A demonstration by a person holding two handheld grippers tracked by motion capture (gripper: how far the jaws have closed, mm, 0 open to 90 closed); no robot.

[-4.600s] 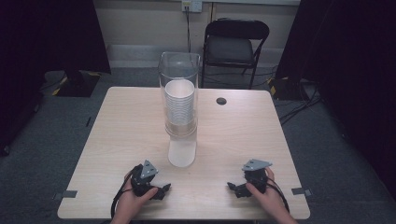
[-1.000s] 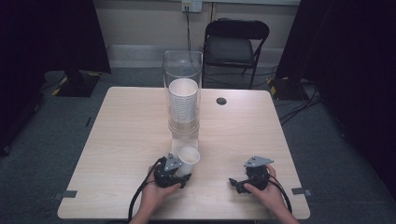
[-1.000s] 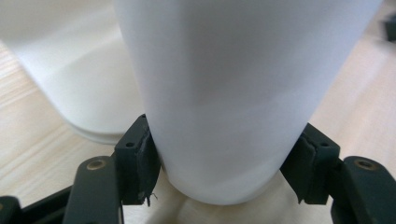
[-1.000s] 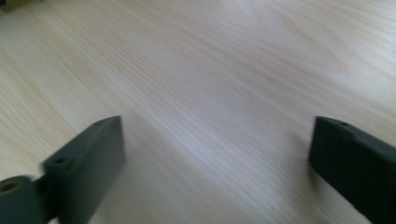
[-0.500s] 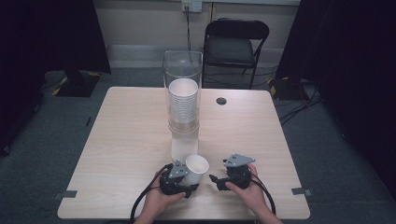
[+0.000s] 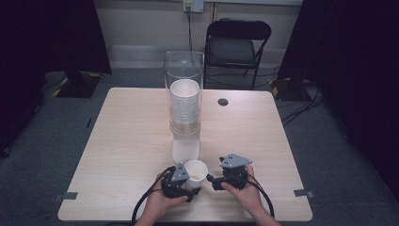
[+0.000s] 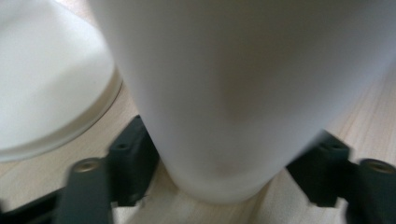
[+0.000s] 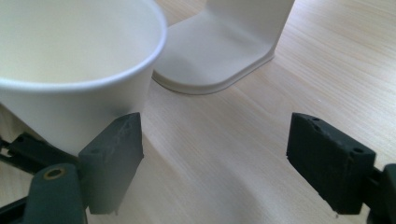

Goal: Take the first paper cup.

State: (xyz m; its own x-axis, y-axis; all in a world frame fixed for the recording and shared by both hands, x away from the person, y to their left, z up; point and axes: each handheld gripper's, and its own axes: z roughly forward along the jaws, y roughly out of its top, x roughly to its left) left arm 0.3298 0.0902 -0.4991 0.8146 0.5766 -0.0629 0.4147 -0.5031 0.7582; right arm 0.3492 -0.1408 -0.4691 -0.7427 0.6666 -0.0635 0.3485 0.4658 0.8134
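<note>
We see a plain white paper cup [image 6: 195, 170] between the black pads of our left claw [image 6: 192, 184], while our right claw [image 6: 210, 180] is black too, each claw topped with a grey three-cornered plate and trailing a black cable. The surface [image 6: 131, 141] under them is pale wood with a fine light grain, and on it stands a white dispenser base [image 6: 186, 149] carrying a clear tube [image 6: 184, 70] with a stack of white cups [image 6: 184, 101]. Farther back we see a small black disc [image 6: 222, 101] on the surface, a black chair [image 6: 237, 44] against a beige wall [image 6: 141, 23], and grey carpet [image 6: 42, 132] flanked by black curtains [image 6: 47, 33].
</note>
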